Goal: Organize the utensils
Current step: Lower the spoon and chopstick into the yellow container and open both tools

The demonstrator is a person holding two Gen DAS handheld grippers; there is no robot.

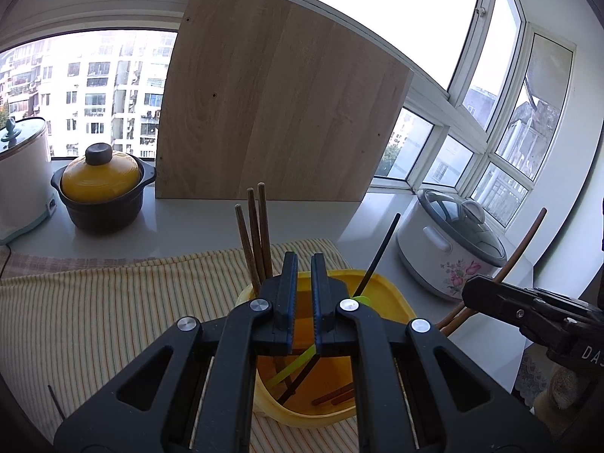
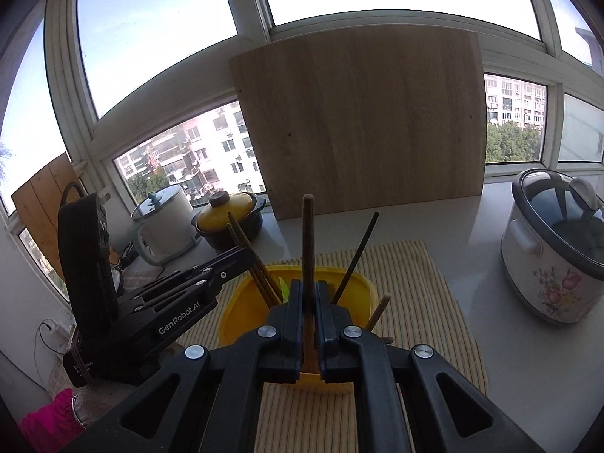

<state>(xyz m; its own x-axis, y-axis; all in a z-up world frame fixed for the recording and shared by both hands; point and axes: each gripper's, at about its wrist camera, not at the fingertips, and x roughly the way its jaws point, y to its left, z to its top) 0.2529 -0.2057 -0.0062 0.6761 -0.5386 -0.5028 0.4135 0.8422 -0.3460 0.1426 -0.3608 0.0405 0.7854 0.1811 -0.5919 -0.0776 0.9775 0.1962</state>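
Chopsticks [image 1: 256, 234] stand in yellow holder [image 1: 381, 287] on striped mat [image 1: 113, 294], lower ends hidden inside; left gripper [image 1: 304, 264] closed, empty, over holder; right gripper [image 2: 308, 290] angled down, clamped on brown chopstick [image 2: 308, 234].

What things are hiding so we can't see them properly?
- Left wrist view: the yellow tub's near rim and part of its inside, behind the left gripper.
- Right wrist view: the lower end of the brown chopstick held by the right gripper, hidden by its fingers.
- Right wrist view: the tub's bottom, hidden by the gripper.
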